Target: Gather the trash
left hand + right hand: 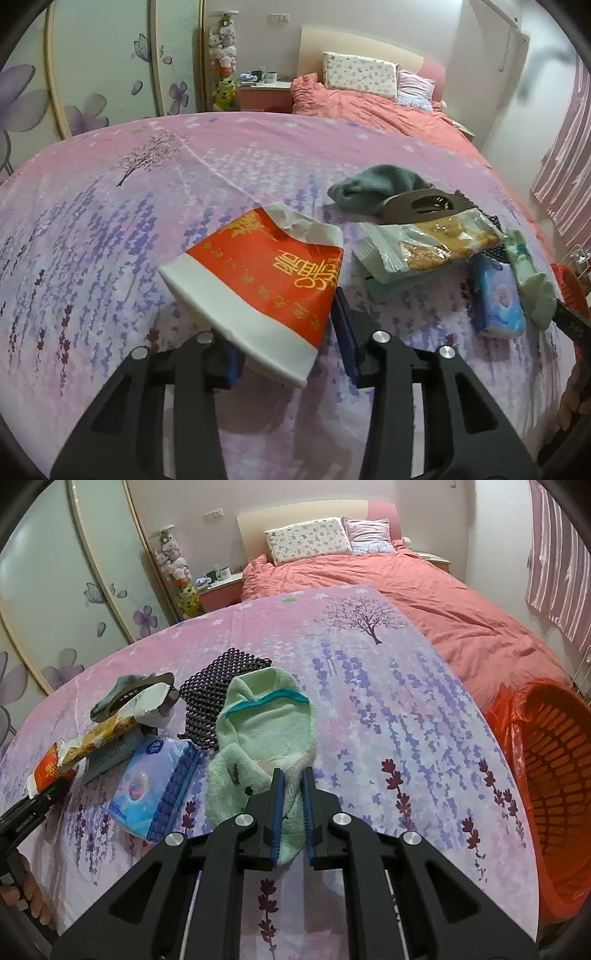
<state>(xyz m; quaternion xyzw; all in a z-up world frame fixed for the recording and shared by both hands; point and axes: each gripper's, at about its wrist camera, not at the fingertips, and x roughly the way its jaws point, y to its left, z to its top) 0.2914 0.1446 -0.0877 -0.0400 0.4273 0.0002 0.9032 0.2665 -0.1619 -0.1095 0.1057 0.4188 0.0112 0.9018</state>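
Two hands busy on lavender-print sheet (110,221). We judge red paper wrapper (266,280) light, crushable, slippery; best pinched at white edge. It sits between half-open fingers of left gripper (284,328), torn, gold lettering; contact unclear. Right gripper (293,775) clamped on soft green sock (266,731). Orange bin (554,775) just beside.

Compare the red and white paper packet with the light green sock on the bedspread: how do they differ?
The red and white paper packet is stiff, printed with gold characters; the light green sock is soft, fluffy, teal-trimmed. The packet's top is torn open; the sock looks whole. The packet sits between the left claw's pads; the right claw pinches the sock. Both lie on the bedspread.
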